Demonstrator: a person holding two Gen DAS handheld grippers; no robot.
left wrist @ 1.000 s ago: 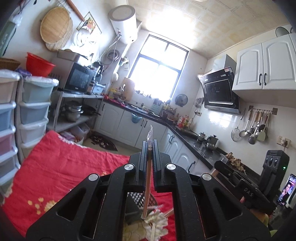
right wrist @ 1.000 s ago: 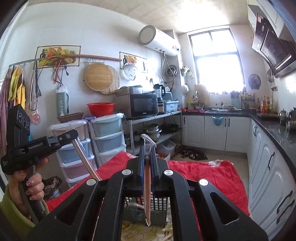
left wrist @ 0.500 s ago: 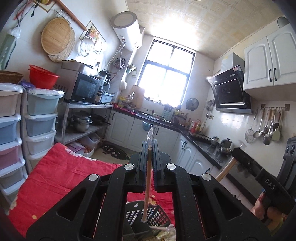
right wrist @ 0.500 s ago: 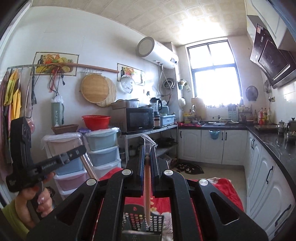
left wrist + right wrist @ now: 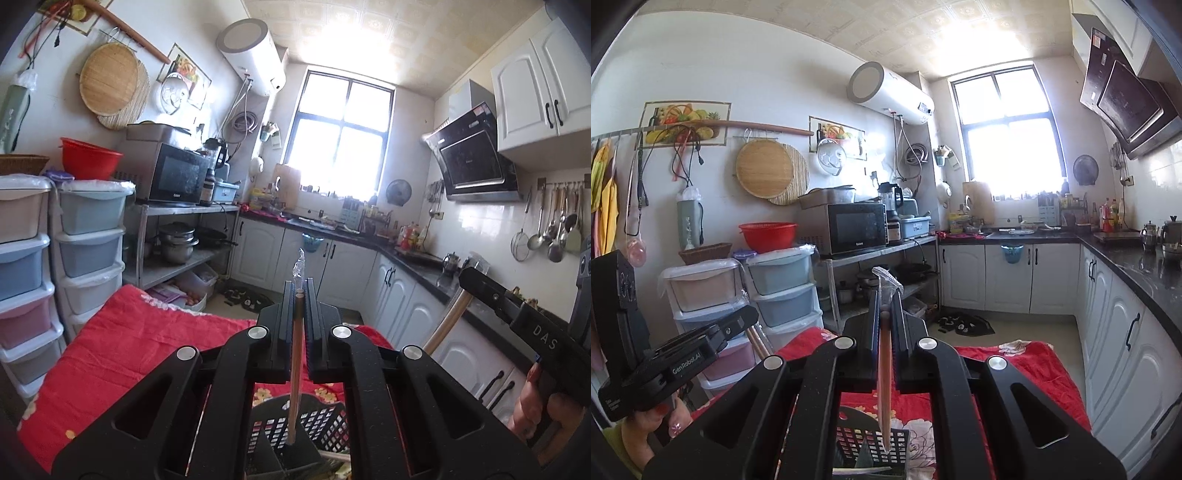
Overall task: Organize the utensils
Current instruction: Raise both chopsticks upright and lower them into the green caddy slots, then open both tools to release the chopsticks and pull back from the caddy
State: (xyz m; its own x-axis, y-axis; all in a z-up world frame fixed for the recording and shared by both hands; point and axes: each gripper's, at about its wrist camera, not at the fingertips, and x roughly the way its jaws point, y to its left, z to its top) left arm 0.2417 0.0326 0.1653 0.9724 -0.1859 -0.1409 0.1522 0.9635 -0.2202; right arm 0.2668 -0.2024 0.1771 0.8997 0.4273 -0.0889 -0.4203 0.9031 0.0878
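My left gripper (image 5: 298,286) is shut on a plastic-wrapped wooden chopstick (image 5: 294,376) held upright, its lower tip hanging over a black slotted utensil basket (image 5: 325,424). My right gripper (image 5: 885,295) is shut on another wrapped chopstick (image 5: 884,384), its tip just above the same basket (image 5: 875,448). The right gripper and its chopstick show at the right of the left wrist view (image 5: 480,284). The left gripper shows at the left of the right wrist view (image 5: 738,325).
The basket stands on a red flowered cloth (image 5: 129,350). Stacked plastic drawers (image 5: 88,251) stand to the left, white cabinets with a dark counter (image 5: 1123,295) to the right. A metal shelf with a microwave (image 5: 857,229) lies beyond.
Both grippers have risen and tilted up with their chopsticks. The basket now sits lower in both views and more of the kitchen shows.
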